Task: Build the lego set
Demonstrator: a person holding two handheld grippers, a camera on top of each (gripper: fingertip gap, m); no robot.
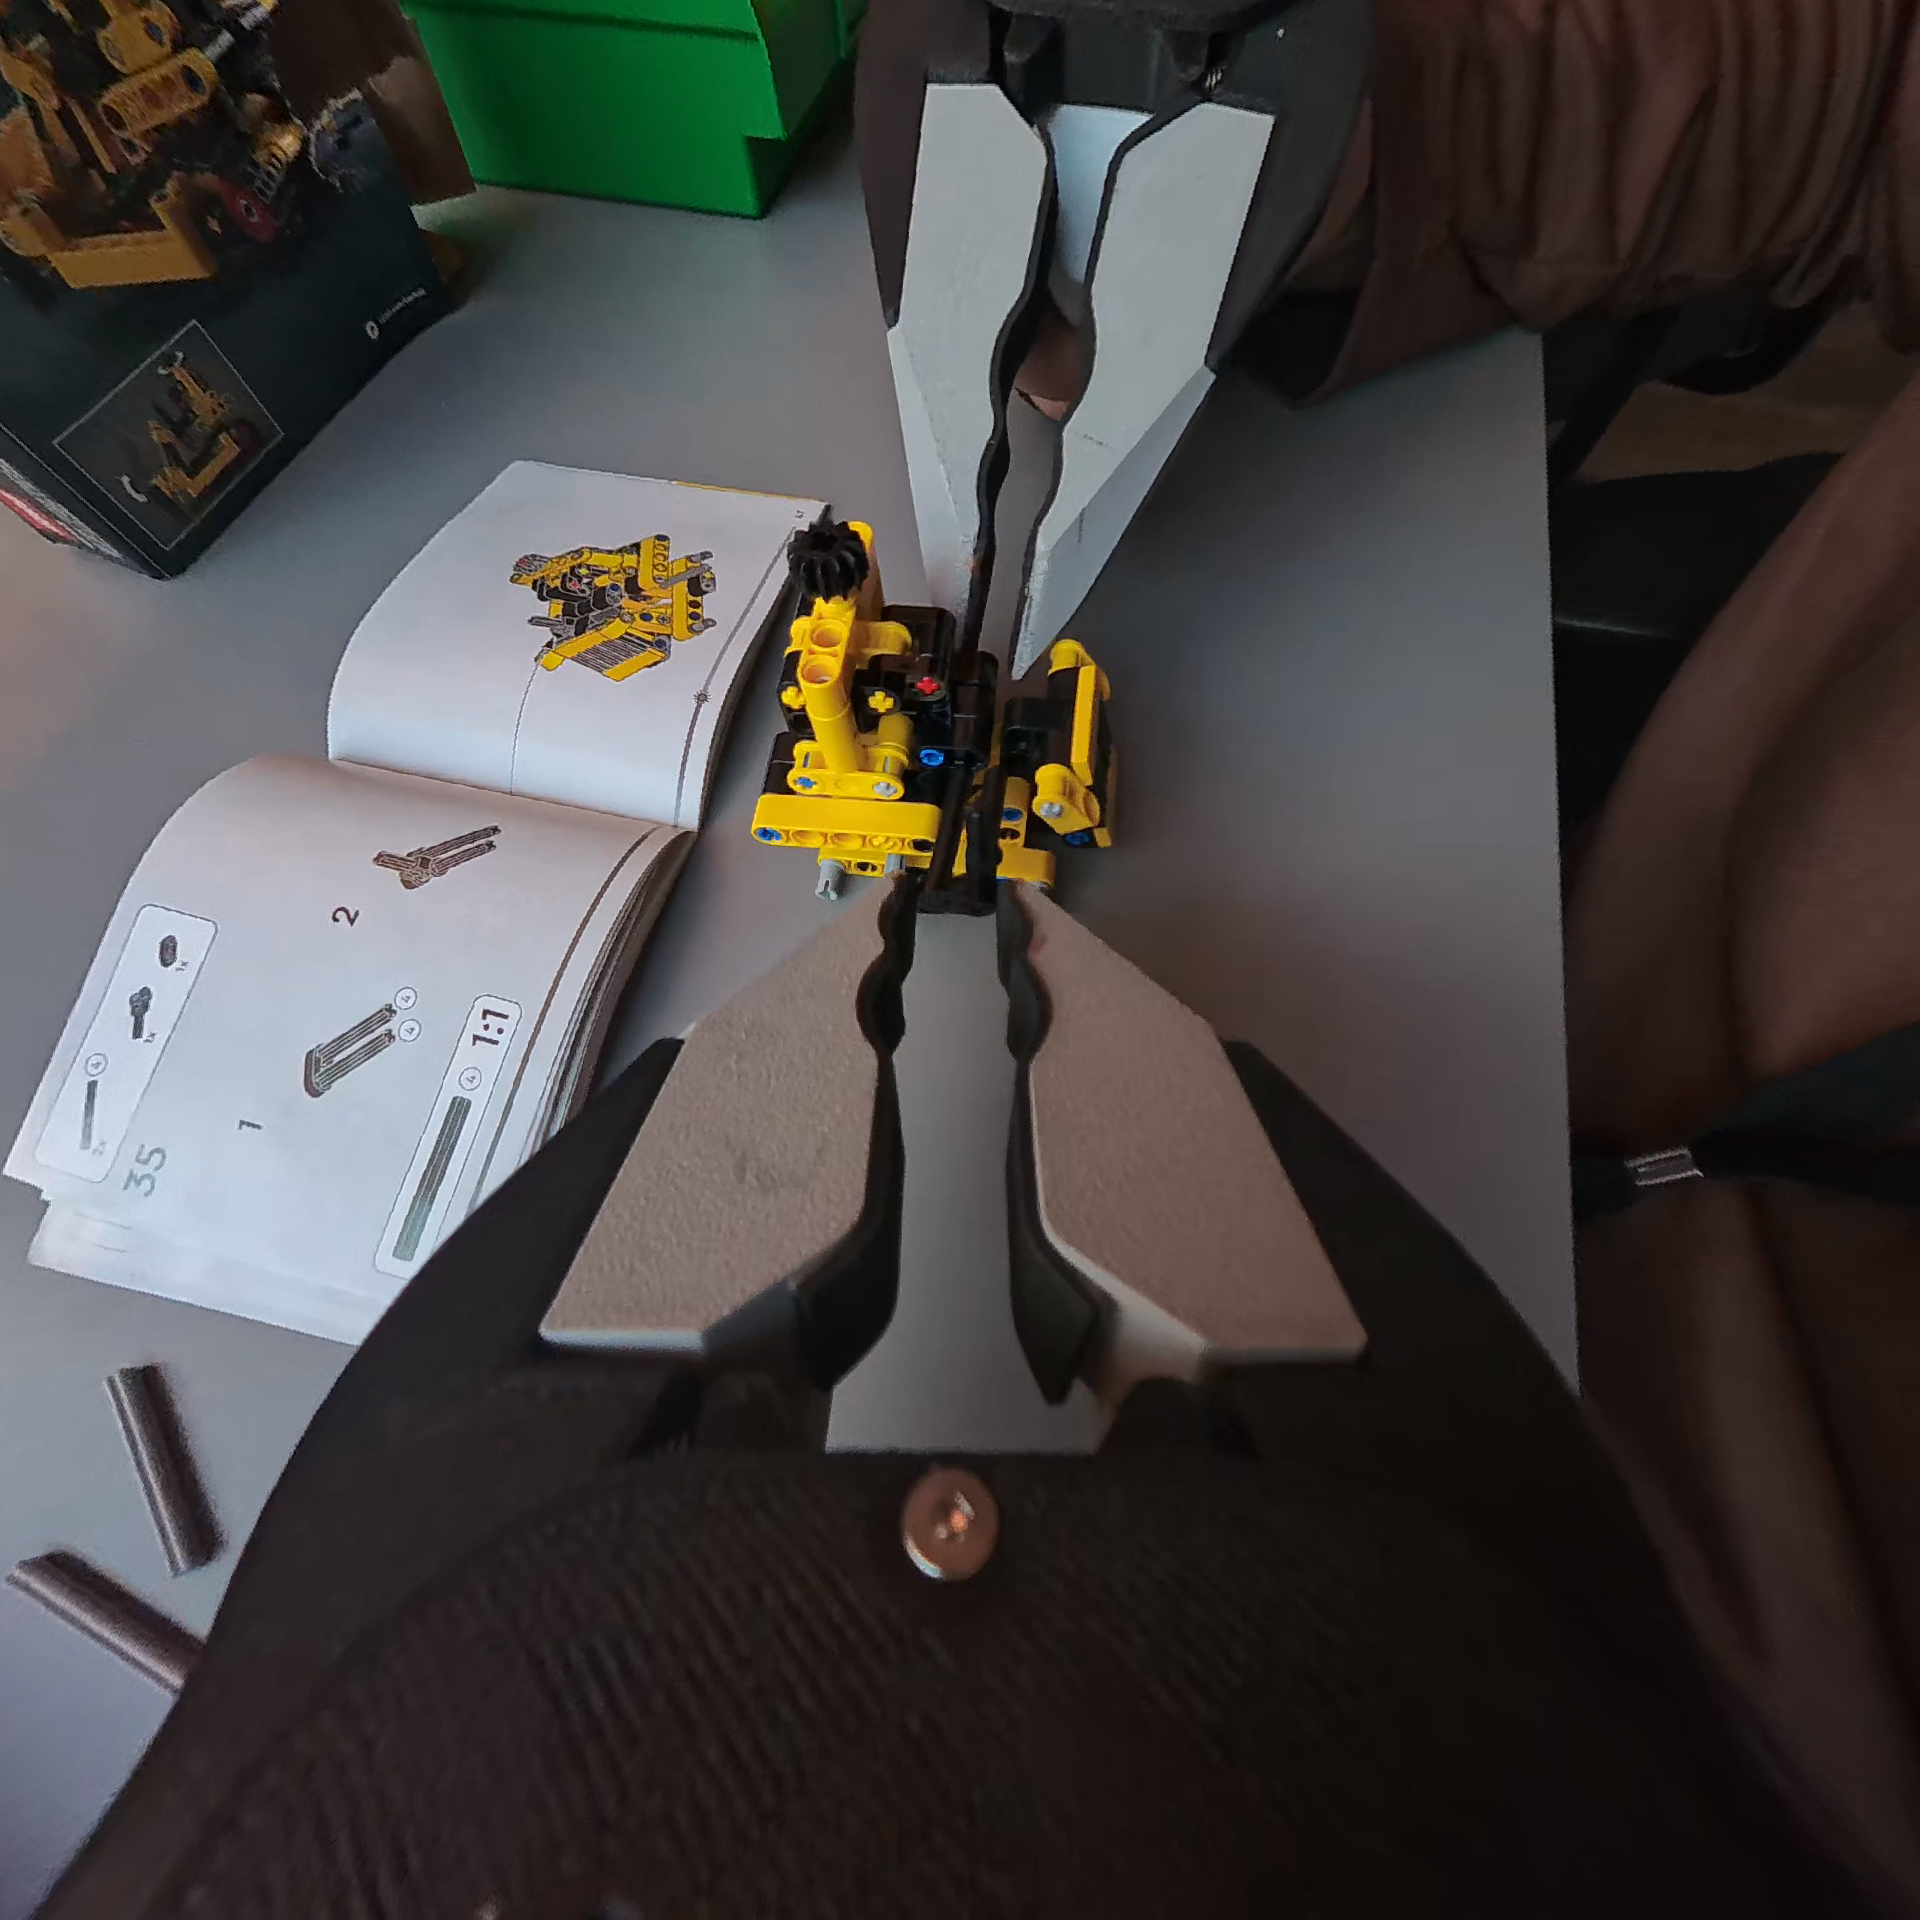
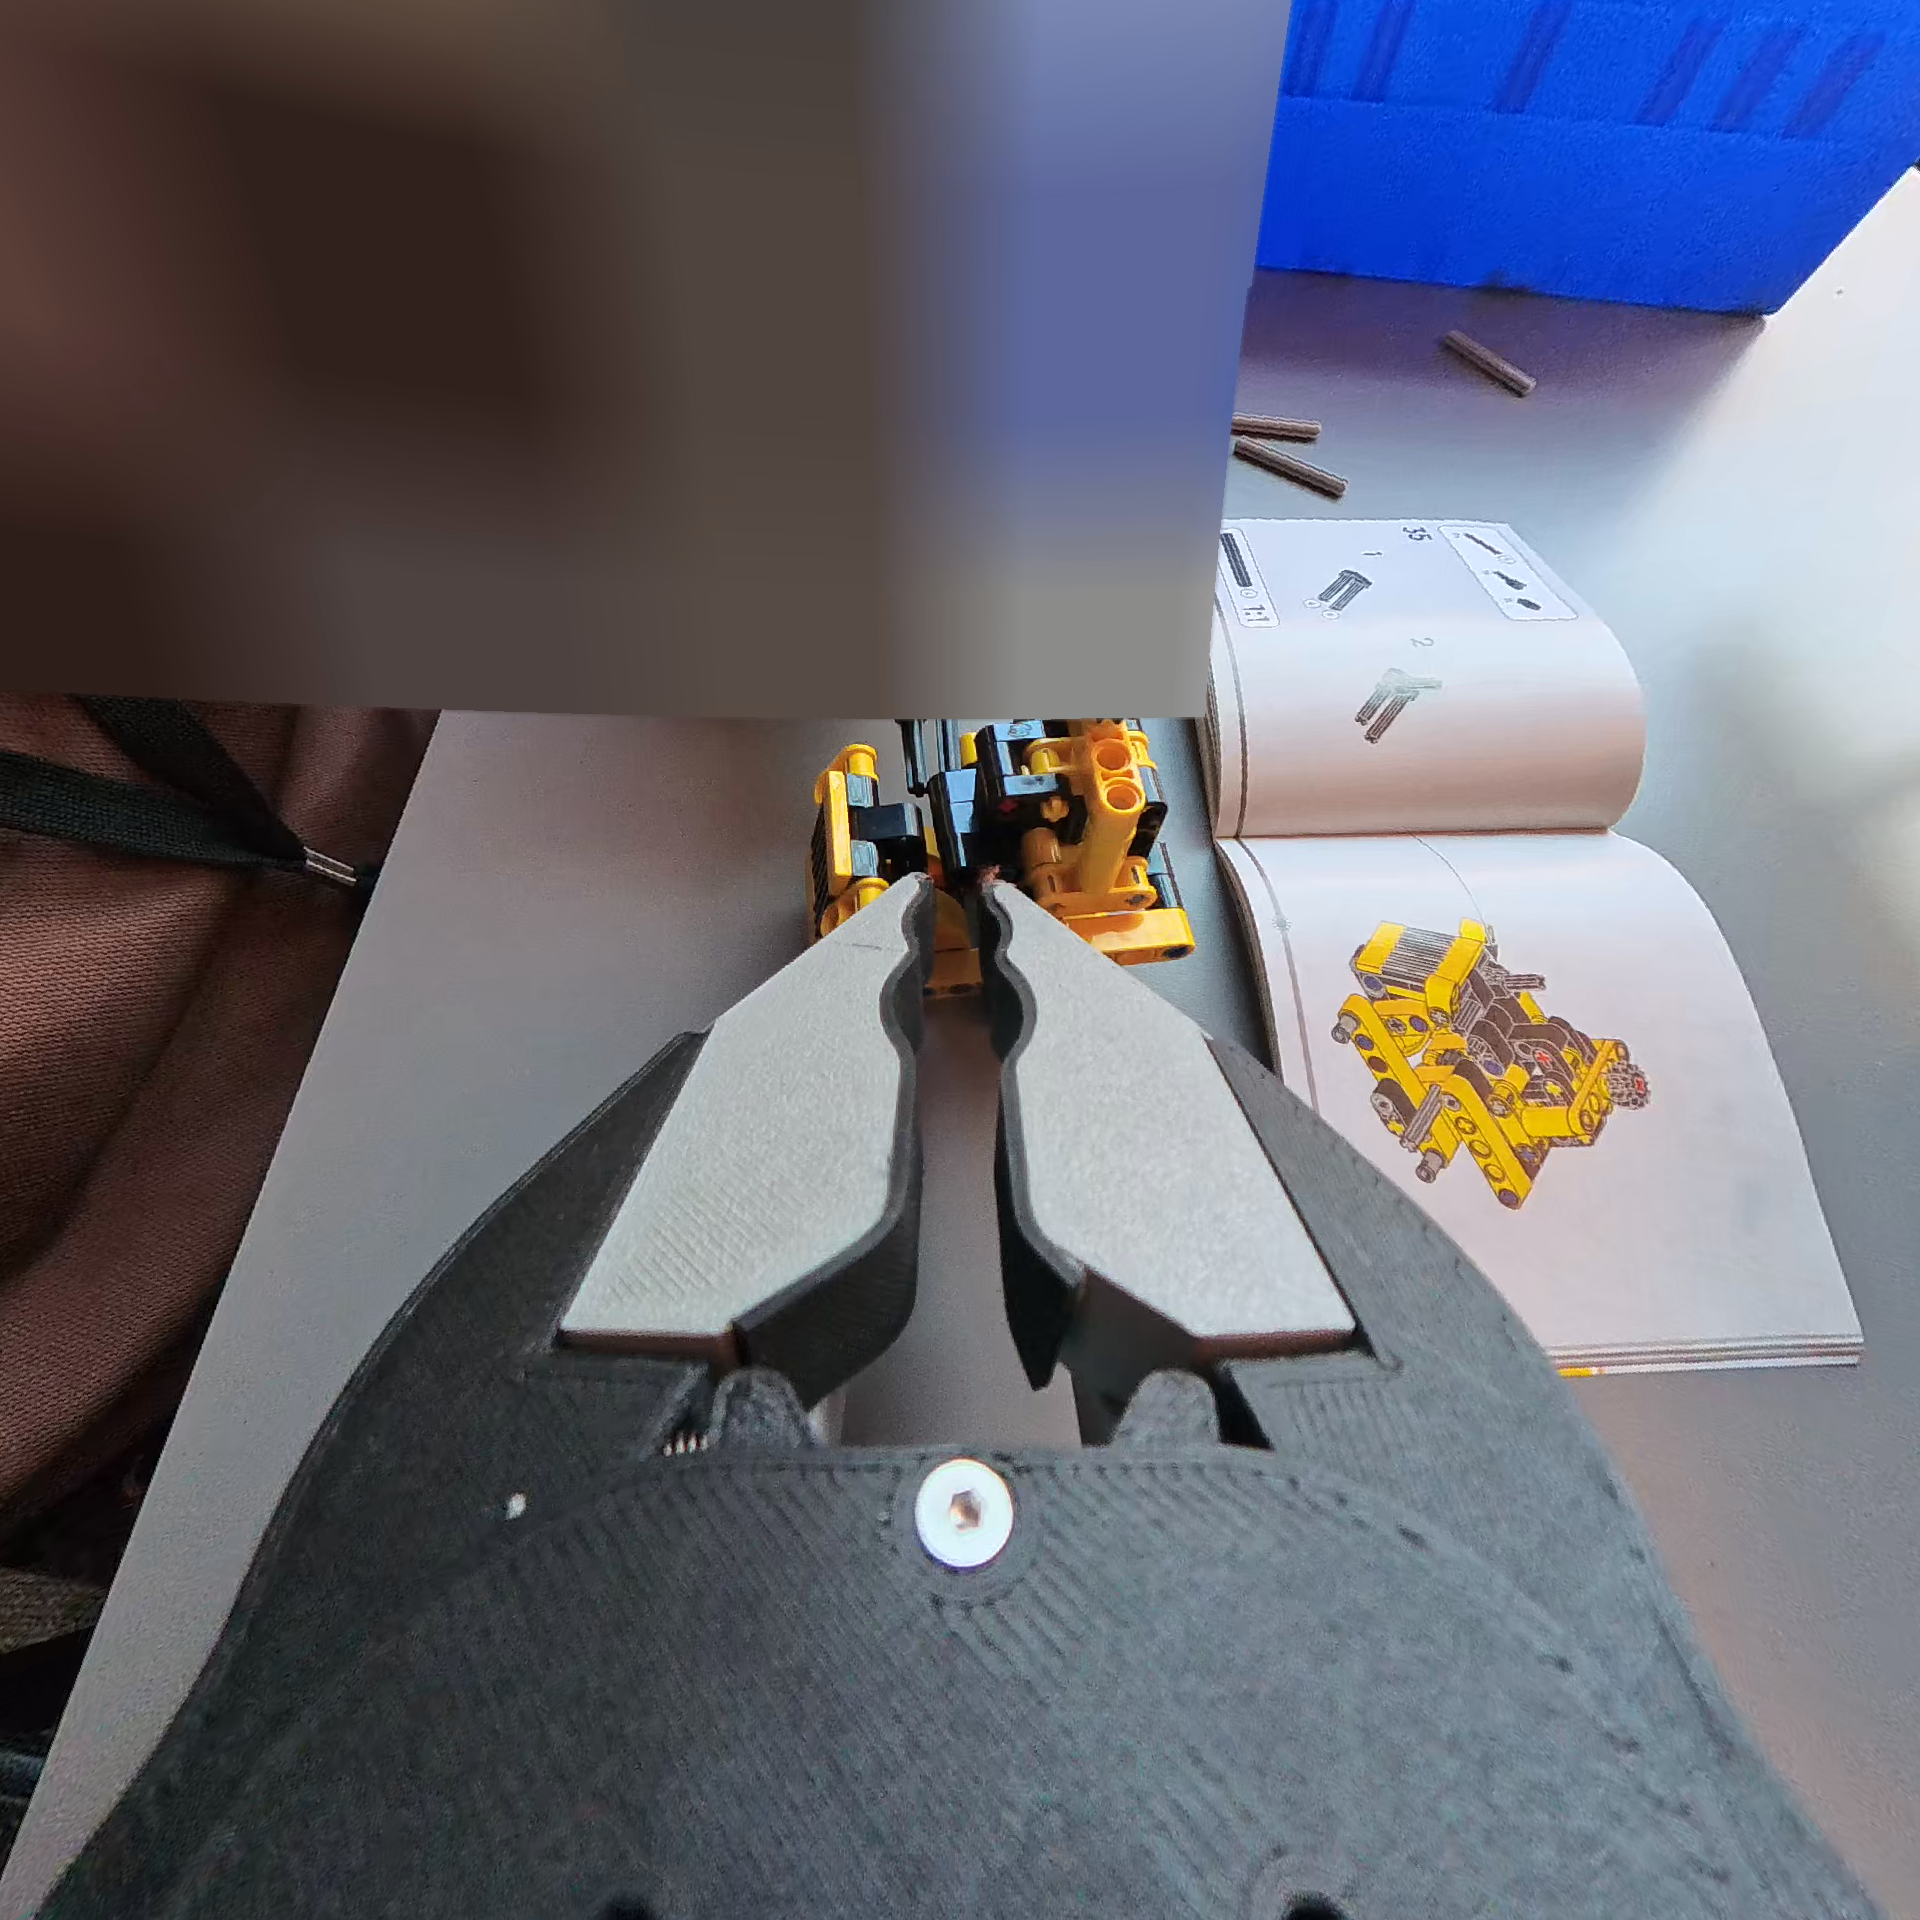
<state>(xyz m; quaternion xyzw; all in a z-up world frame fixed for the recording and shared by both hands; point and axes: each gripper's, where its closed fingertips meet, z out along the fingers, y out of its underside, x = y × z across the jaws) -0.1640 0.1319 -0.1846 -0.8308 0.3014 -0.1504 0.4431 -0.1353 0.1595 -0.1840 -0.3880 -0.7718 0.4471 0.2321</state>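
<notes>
Left tongs (image 1: 951,894) pinch black piece at model (image 1: 914,748) 6 o'clock; right tongs (image 2: 951,896) nearly closed, grip unclear; next: press home.

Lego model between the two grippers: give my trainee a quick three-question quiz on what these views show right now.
1. True or false: the instruction booklet lies closed on the table.
2. Which gripper's jaws meet the lego model from its far side in the left wrist view? A) left gripper B) right gripper
3. Fill in: the loose dark rods lie beside the ____.

Key
1. False: it lies open, showing two pages.
2. B: the right gripper comes from the opposite side; the left one is at the near end.
3. Booklet. One more rod lies nearer the blue bin.
</notes>
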